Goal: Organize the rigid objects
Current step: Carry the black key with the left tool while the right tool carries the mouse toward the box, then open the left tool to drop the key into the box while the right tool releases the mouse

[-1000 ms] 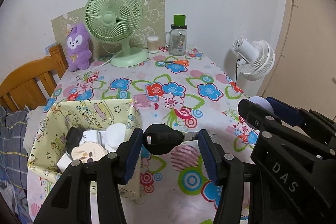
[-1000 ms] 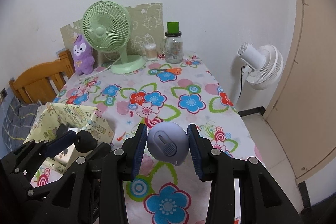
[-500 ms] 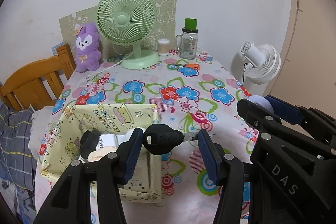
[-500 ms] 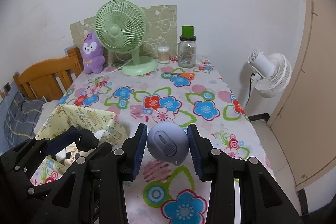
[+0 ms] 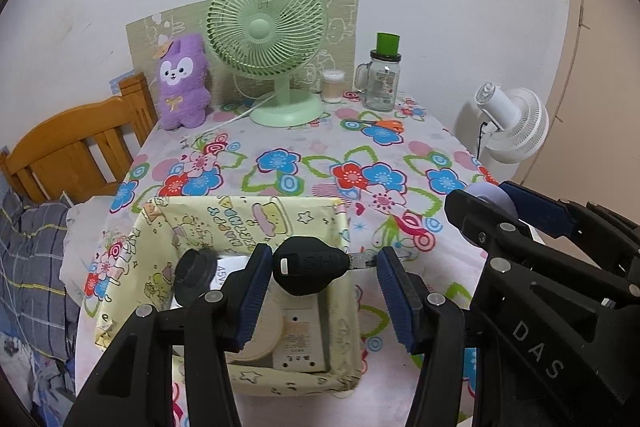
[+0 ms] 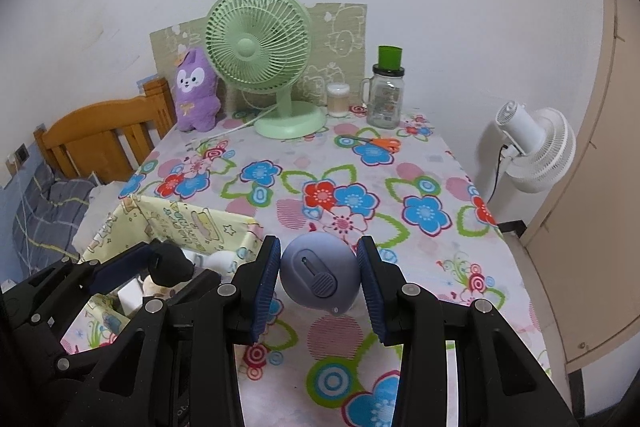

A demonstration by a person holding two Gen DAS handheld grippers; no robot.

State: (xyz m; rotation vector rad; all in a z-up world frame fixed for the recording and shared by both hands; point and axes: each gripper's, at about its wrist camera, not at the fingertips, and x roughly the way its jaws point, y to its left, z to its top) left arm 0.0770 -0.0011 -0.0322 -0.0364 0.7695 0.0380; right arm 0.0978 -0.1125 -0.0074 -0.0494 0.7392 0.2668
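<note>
My left gripper is shut on a black-headed key, held crosswise above the yellow fabric box. The box holds a black round knob, a white device and a cream round lid. My right gripper is shut on a lilac round gadget with a slider, held above the floral tablecloth to the right of the box. The right gripper also shows in the left wrist view.
At the table's back stand a green desk fan, a purple plush, a glass jar with a green cap and a small cotton-swab pot. Orange-handled scissors lie near them. A wooden chair is at left, a white fan at right.
Both grippers have pulled back and up with their objects. The left gripper with the key has shifted left, from beside the box to above its inside.
</note>
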